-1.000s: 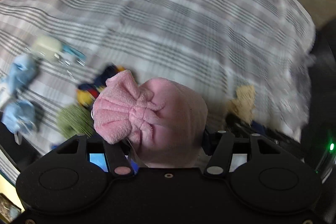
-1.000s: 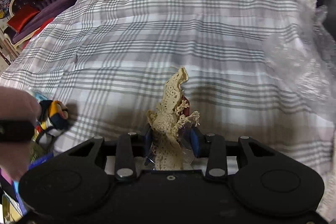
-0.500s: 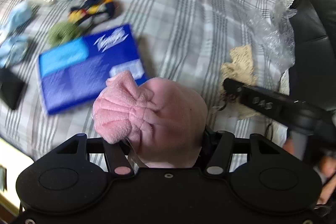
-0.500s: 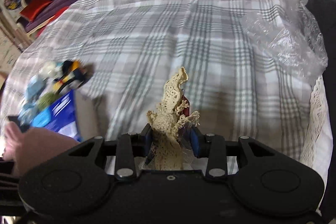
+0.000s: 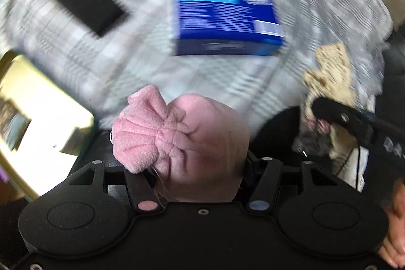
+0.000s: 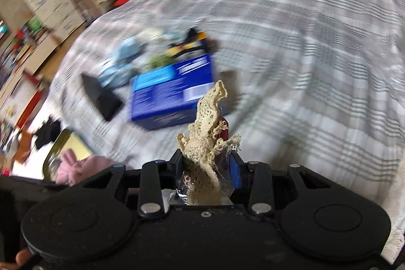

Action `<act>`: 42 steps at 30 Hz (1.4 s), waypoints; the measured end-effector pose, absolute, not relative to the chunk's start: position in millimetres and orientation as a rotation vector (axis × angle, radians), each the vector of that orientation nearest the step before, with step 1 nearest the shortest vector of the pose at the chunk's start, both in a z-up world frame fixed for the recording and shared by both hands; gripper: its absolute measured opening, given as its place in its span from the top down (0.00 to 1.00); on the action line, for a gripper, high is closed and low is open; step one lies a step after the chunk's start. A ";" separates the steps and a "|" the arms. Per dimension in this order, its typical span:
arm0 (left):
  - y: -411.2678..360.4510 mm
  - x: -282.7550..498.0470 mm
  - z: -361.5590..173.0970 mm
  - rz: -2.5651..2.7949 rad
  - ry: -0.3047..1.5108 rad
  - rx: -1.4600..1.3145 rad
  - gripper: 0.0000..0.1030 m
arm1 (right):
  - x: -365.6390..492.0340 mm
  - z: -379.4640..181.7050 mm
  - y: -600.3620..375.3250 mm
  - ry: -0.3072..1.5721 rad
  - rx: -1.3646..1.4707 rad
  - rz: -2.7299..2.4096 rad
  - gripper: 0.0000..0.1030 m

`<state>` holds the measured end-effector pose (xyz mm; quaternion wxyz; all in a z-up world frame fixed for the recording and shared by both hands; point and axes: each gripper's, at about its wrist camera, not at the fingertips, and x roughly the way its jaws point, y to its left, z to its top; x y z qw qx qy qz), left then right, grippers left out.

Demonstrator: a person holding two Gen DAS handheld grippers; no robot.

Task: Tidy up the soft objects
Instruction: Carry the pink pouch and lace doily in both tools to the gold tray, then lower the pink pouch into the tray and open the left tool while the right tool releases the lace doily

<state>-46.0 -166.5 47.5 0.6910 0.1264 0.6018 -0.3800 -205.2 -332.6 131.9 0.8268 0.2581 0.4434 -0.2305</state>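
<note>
Left wrist view first: the left gripper [image 5: 200, 163] is clamping the pink plush toy [image 5: 177, 138] between its jaws, which are standing only as far apart as the toy's soft body forces them. A second ago a bare stretch of plaid bedspread [image 5: 253, 82] was filling this view; now the blue box [image 5: 225, 19] and a black flat object [image 5: 86, 6] are sliding in above the toy, and a cream-coloured ledge [image 5: 43, 113] is showing at the lower left, all smeared by motion. The toy is being carried, off the bed, and that reads as transport toward wherever the soft things are being gathered. At the right edge the other tool is coming into shot with its lace.

Right wrist view next: the right gripper [image 6: 206, 163] is squeezing tight on the cream crochet lace piece [image 6: 205, 128], with crinkled clear wrapping bunched against it at the jaws. The lace is poking up above the bedspread, and the box and the small pile of soft items [image 6: 152, 52] beyond it are now appearing where plain cloth was before. The pink toy is peeking in at the lower left, so both loads look to be travelling side by side.
</note>
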 end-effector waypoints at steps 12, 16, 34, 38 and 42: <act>-44.2 43.5 19.0 -0.467 1.319 0.019 0.46 | -119.5 115.6 -227.4 1.070 0.426 -0.210 0.65; -20.6 76.1 7.7 -0.333 1.291 -0.016 0.46 | -100.9 112.8 -200.9 1.099 0.394 -0.151 0.65; -4.0 169.7 -42.2 -0.212 1.300 -0.001 0.46 | -9.5 62.1 -139.1 1.260 0.268 -0.077 0.65; 2.5 178.1 -46.2 -0.186 1.321 -0.032 0.46 | 6.9 29.4 -130.1 1.347 0.250 -0.063 0.65; 4.3 186.6 -41.8 -0.164 1.307 -0.054 0.45 | 25.5 14.4 -128.0 1.356 0.230 -0.049 0.65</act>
